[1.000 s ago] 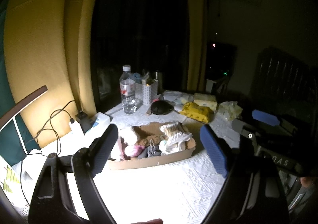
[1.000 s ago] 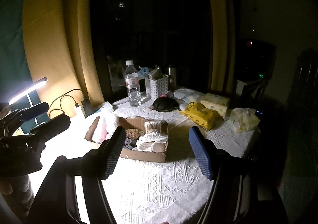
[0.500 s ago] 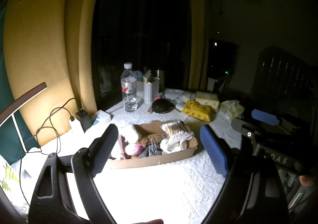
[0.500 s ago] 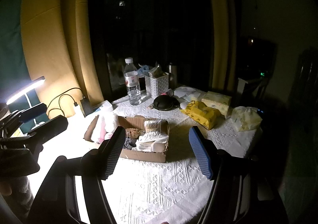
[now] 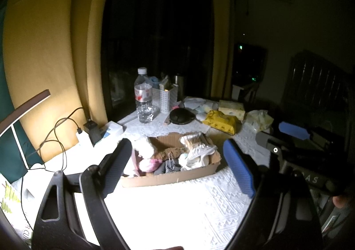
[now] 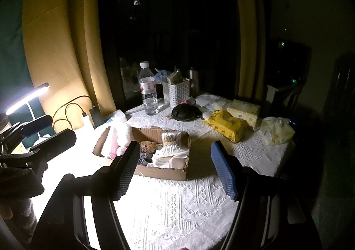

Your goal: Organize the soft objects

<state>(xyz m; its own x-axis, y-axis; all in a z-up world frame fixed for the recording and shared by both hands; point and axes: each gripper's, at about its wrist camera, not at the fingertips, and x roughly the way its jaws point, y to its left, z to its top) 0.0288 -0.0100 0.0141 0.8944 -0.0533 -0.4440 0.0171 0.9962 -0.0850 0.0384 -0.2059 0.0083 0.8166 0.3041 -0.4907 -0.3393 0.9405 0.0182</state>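
Observation:
A shallow cardboard box (image 5: 168, 177) (image 6: 162, 172) sits mid-table, filled with soft things: a white plush (image 5: 145, 146), a pink fluffy piece (image 5: 148, 164), a brown one (image 5: 172, 152), and rolled white socks (image 5: 197, 152) (image 6: 170, 152). My left gripper (image 5: 179, 159) hovers short of the box, jaws wide and empty. My right gripper (image 6: 175, 166) also stands open and empty, hovering before the box; it shows at the right in the left wrist view (image 5: 292, 130).
Behind the box stand a water bottle (image 6: 149, 92), a white basket (image 6: 176, 93), a black pouch (image 6: 184, 112), a yellow wipes pack (image 6: 226, 125), a tissue pack (image 6: 244, 111) and a pale bag (image 6: 277, 130). A lit desk lamp (image 6: 26, 99) and cables (image 5: 62, 130) occupy the left. The table (image 6: 177, 205) drops off at right.

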